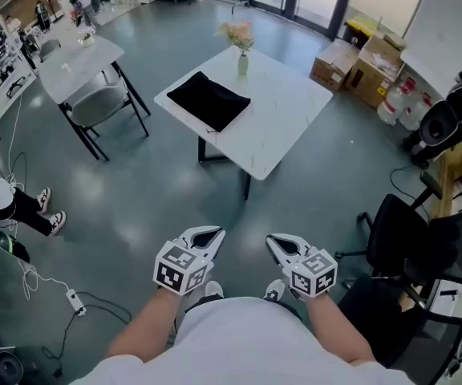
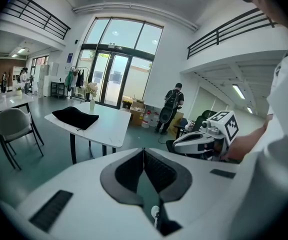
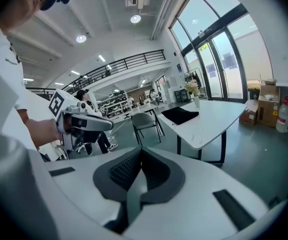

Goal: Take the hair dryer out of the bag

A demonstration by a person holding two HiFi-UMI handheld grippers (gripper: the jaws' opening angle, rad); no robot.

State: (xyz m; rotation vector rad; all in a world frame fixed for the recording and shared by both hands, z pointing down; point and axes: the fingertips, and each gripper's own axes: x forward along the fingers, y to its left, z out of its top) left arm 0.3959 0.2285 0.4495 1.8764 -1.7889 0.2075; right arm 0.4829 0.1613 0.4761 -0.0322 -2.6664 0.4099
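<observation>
the flat black fabric bag [image 1: 208, 100] lay on a white square table [image 1: 287, 111], well ahead of both claws and far beyond their tips, with open grey floor between. whatever it held could not be seen from outside. a small pale vase of pink flowers [image 1: 242, 61] stood on the same table, just past the bag as seen from the claws.

the left claw [image 1: 212, 233] was held low and close to the person's body, its jaws pressed together with nothing between them. the right claw [image 1: 273, 241] hung just beside it at much the same height, tips slanting slightly down, its jaws likewise pressed together and empty. the two did not touch.

off to the right of the right claw stood a black office chair [image 1: 399, 235]. far ahead on the left claw's side stood a grey chair [image 1: 99, 107].
</observation>
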